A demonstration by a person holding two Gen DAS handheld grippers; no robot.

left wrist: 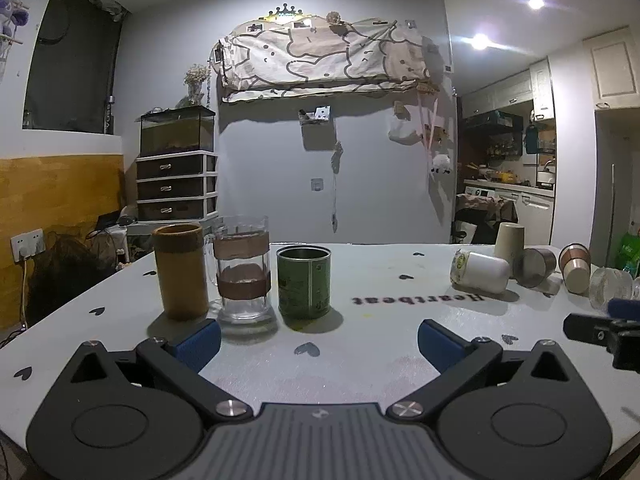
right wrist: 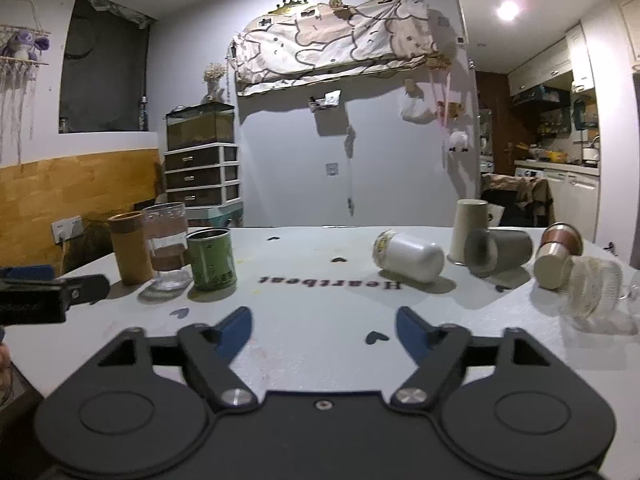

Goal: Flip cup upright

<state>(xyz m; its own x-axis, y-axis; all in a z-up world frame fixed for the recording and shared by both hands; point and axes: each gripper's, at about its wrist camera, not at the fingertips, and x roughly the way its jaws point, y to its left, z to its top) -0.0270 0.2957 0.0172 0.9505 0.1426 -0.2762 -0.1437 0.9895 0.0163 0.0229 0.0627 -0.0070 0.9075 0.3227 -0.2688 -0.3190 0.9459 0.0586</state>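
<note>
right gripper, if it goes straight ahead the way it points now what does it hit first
Probably nothing at first: the right gripper points over bare table, passing between the green tin and the toppled white cup.

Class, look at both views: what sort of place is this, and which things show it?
Most likely a lived-in home. A kitchen with cabinets opens at the right, a drawer unit with a tank on top stands by the wall, and cups cover the table.

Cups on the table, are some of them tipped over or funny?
Yes. On the right, the white cup, grey cup, copper cup and glass lie on their sides, and a beige cup stands upside down. The three cups on the left stand upright.
</note>
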